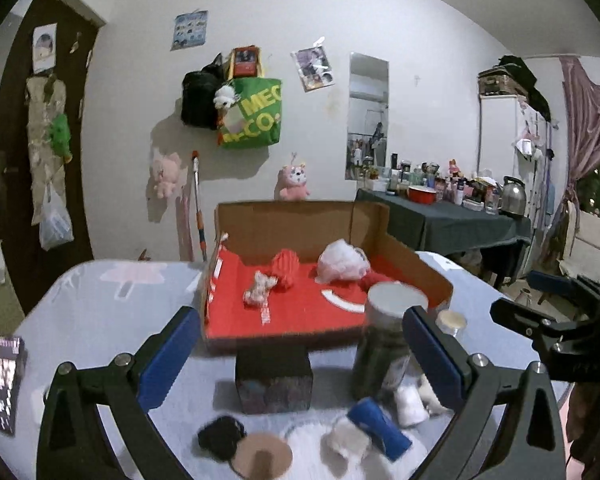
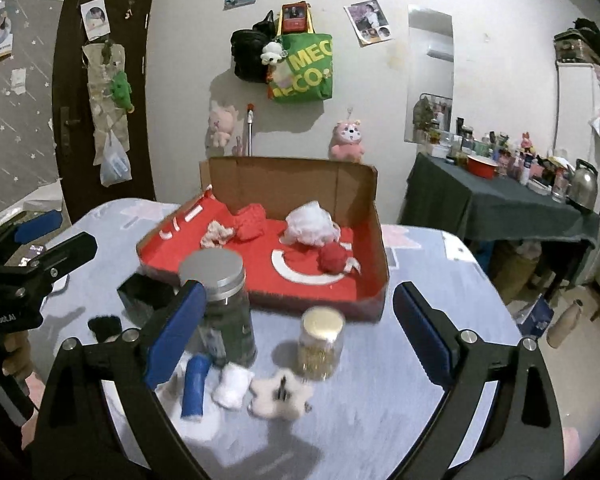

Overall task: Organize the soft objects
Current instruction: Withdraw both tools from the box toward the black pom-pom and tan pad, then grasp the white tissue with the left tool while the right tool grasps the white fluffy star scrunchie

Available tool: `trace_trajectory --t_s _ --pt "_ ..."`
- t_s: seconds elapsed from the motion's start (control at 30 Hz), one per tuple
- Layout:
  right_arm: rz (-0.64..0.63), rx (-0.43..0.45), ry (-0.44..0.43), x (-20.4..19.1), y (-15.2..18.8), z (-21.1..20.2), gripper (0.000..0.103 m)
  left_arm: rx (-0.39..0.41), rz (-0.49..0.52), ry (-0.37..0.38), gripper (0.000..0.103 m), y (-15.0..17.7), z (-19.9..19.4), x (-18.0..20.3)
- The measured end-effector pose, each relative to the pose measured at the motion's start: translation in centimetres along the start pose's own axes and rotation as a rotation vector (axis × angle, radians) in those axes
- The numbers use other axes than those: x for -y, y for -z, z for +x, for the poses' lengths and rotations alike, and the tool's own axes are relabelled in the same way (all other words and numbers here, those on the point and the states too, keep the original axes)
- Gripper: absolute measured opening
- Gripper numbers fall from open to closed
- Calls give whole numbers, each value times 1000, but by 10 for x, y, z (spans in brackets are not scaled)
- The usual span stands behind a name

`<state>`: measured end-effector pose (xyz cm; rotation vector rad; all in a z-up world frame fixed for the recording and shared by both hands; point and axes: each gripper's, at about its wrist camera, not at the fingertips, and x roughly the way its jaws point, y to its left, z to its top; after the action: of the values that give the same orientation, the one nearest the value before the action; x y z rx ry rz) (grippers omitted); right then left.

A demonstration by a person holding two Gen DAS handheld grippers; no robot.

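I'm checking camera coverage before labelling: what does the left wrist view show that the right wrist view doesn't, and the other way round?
Only the left wrist view: a tan disc at the near table edge, and a dark printed card on the table's far left.

Only the right wrist view: the whole small gold-lidded jar and a fluffy star-shaped toy.

Both: the red-lined cardboard box with soft toys inside, the tall silver-lidded jar, the blue roll, and both pairs of jaws open and empty.

one box (image 2: 364,200) — four soft toys (image 2: 310,226), two jars (image 2: 216,276)

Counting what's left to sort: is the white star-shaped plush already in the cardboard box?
No, the star plush lies on the table outside the box.
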<state>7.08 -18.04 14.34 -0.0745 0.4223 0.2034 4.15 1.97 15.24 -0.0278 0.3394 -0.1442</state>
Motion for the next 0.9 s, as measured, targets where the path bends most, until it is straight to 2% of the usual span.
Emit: trace_trajectory --t_s 0.27,0.47,0.77,0.9 --pt "28 -17 14 -5 46 8 96 -85 8 -11 103 40 13 -1" --pt "52 -73 10 -8 74 27 96 -170 -7 -3 103 68 25 -4" --pt "65 -129 22 -2 91 43 96 -236 2 55 103 83 37 6" --pt "69 -156 14 5 95 50 96 -261 20 79 97 86 44 14"
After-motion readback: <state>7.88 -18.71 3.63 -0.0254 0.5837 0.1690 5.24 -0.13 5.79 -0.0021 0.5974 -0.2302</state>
